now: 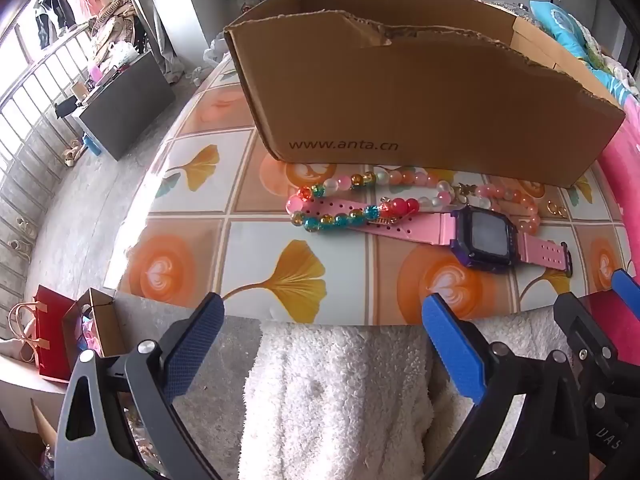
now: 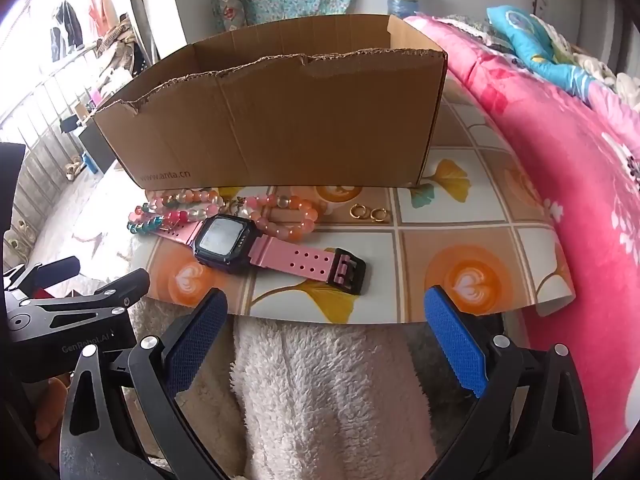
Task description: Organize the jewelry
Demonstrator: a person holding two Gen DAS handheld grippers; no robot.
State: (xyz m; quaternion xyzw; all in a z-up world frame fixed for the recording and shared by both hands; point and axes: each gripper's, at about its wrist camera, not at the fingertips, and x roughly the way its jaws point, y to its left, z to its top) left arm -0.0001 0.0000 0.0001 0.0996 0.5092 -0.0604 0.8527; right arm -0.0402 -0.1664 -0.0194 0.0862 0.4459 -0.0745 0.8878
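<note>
While both tools (image 1: 322, 322) (image 2: 326, 316) wide and empty: pink-strapped watch (image 2: 224, 240) beside pastel beads (image 1: 400, 196).

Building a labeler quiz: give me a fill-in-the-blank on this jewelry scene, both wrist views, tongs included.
1. The watch has a strap coloured ____.
2. The two small gold hoops lie on the table, in front of the cardboard ____.
3. The beaded strings lie partly over the watch's ____.
4. Both the left tongs and right tongs are ____, holding nothing.

Missing words: pink; box; strap; open
</note>
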